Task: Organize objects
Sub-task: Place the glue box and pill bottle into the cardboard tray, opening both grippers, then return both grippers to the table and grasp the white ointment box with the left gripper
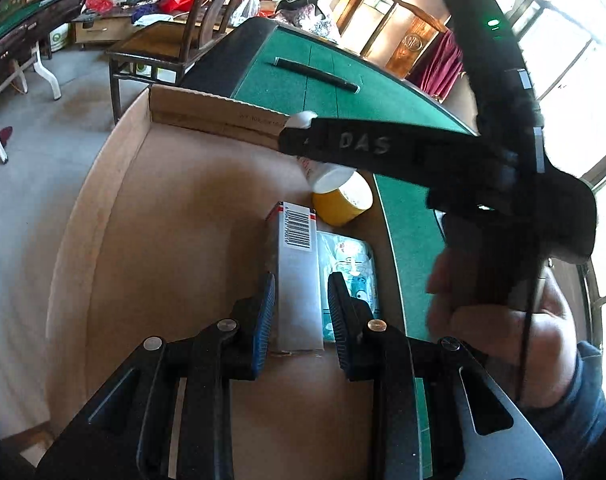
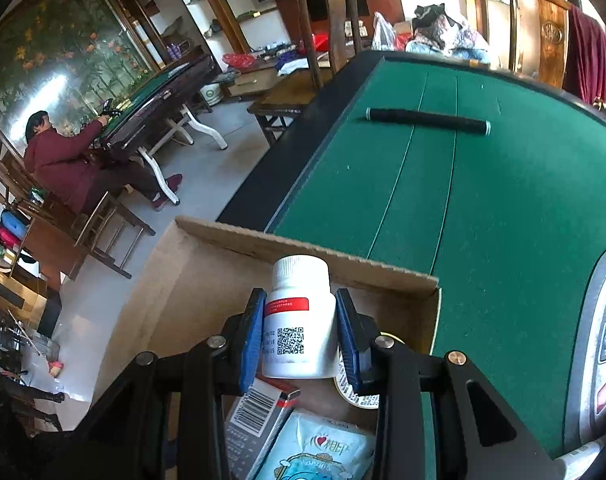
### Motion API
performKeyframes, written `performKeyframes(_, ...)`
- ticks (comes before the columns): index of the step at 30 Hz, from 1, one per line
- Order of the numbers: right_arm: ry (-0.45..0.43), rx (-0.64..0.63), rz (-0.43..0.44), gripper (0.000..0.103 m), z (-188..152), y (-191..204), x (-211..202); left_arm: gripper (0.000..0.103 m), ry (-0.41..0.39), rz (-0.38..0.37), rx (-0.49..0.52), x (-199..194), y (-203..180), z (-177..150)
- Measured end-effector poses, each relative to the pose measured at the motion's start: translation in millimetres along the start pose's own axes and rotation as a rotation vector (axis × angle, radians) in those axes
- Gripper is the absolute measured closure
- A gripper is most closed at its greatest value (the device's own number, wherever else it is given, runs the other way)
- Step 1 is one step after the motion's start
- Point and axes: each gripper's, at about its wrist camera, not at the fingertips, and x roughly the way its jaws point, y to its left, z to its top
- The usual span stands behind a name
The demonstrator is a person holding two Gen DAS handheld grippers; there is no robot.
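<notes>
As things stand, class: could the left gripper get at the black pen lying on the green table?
Probably not directly. The left gripper sits low inside the cardboard box, straddling the grey carton. The box wall and the right gripper, holding the white bottle, lie between it and the black pen.

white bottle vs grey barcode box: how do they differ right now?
The white bottle is round, upright and clamped in the right claw, above the cardboard box. The grey barcode box is rectangular, lies flat on the cardboard box floor, and the open left claw only straddles it. Both carry printed codes.
</notes>
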Motion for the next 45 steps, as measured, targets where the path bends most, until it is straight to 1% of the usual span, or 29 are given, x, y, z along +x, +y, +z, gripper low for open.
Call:
performKeyframes(3,0.003,0.014,0.007,0.069,-2.5,-3.8,2.2,0.076,-0.006,-0.013,-0.018,-0.8,-1.1,-3.5)
performKeyframes(8,0.016,0.016,0.02,0.068,-4.5,-6.8,-6.4,0.076,-0.016,-0.025,-0.043,-5.4,-1.8,-10.1)
performKeyframes(13,-0.019,0.012,0.051,0.068,-11.5,-9.8,-28.8,0.076,-0.03,-0.051,-0.043,-13.6,-6.3,-19.5)
performKeyframes(19,-0.026,0.027,0.106,0.066,-33.5,-10.1,-54.7,0.076,-0.053,-0.066,-0.052,-23.5,-15.4,-31.8)
performKeyframes(22,-0.032,0.024,0.133,0.063,-46.4,-9.8,-69.0,0.076,-0.059,-0.074,-0.05,-27.3,-22.7,-38.1)
performKeyframes(26,-0.041,0.029,0.175,0.058,-61.7,-13.0,-86.3,0.076,-0.055,-0.076,-0.039,-26.4,-33.9,-46.5)
performKeyframes(28,-0.039,0.035,0.196,0.057,-72.1,-16.6,-94.6,0.076,-0.048,-0.073,-0.03,-24.2,-40.3,-51.4)
performKeyframes(33,-0.039,0.037,0.234,0.057,-96.1,-27.9,-119.9,0.076,-0.038,-0.091,-0.023,-21.4,-53.4,-59.6)
performKeyframes(36,-0.045,0.03,0.242,0.056,-108.7,-37.1,-138.3,0.076,-0.035,-0.102,-0.01,-20.9,-64.8,-63.6)
performKeyframes(37,-0.052,0.036,0.251,0.055,-112.6,-41.0,-144.0,0.076,-0.034,-0.106,-0.005,-19.7,-68.8,-64.5)
performKeyframes(38,-0.059,0.039,0.261,0.051,-117.3,-45.7,-149.9,0.076,-0.033,-0.113,0.004,-19.0,-73.8,-65.9)
performKeyframes(39,-0.065,0.04,0.261,0.05,-123.6,-51.1,-156.9,0.076,-0.032,-0.118,0.013,-18.0,-78.2,-67.3)
performKeyframes(43,-0.099,0.085,0.279,0.05,-141.8,-80.9,-182.3,0.076,-0.015,-0.131,0.052,-14.5,-96.2,-73.8)
performKeyframes(45,-0.128,0.092,0.257,0.049,-150.6,-98.8,-197.5,0.076,-0.01,-0.141,0.077,-13.7,-106.5,-77.5)
